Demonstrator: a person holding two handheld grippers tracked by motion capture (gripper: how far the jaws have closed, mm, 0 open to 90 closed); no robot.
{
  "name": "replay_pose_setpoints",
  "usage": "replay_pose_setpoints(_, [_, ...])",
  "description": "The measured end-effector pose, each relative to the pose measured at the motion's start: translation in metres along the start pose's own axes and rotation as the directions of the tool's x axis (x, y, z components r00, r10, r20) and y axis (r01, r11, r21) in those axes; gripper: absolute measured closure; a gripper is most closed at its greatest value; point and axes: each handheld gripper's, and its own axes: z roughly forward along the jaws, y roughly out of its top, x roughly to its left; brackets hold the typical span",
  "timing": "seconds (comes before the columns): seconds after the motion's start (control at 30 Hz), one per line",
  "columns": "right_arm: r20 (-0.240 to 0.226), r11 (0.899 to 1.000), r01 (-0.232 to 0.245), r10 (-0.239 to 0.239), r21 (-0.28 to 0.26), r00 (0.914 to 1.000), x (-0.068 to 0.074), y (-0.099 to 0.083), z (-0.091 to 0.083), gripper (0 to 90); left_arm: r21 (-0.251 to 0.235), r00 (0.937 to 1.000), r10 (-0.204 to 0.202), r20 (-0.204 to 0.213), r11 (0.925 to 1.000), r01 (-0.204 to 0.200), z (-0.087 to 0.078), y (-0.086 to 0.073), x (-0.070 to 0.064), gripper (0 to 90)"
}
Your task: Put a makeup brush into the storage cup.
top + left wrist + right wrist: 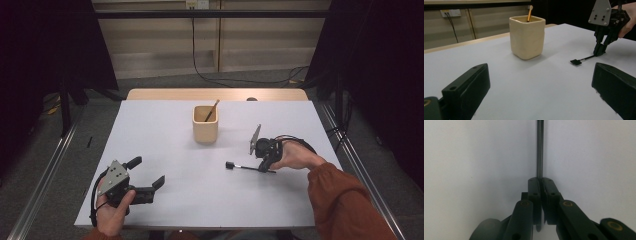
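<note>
Right tool is clamped on the thin black utensil, which lies flat, pointing left; the cup sits up-left of it. Left tool jaws apart, idle.

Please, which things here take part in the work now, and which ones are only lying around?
In the work:
- thin black tool with metal shaft
- right gripper, shut on it
- square cream ceramic cup

Lying about:
- wooden-handled stick standing in the cup
- left gripper, open, idle
</note>
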Motion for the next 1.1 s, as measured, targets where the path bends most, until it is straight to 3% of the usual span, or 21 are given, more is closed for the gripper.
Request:
replay_pose_setpoints(0.3, [0.002,0.999,-0.026,0.026,-0.026,0.9997,0.003,-0.002,-0.001,86.0,0.000,1.0000,0.004,0.003,1.0000,-0.004,0.000,0.000,-0.001,1.9])
replay_pose_setpoints(0.57, [0.001,0.994,-0.047,0.047,-0.099,0.9989,0.003,-0.007,-0.006,85.9,0.002,1.0000,-0.001,0.003,1.0000,0.001,0.000,0.000,0.000,1.9])
replay_pose_setpoints(0.9, [0.005,0.973,-0.113,0.116,-0.201,0.9932,0.008,-0.018,-0.015,85.9,0.002,1.0000,-0.005,0.001,1.0000,0.005,0.000,0.000,0.000,1.9])
replay_pose_setpoints(1.1, [0.014,0.953,-0.156,0.166,-0.260,0.9861,0.010,-0.024,-0.016,85.9,0.003,1.0000,-0.004,0.002,1.0000,0.004,0.000,0.000,0.000,1.9])
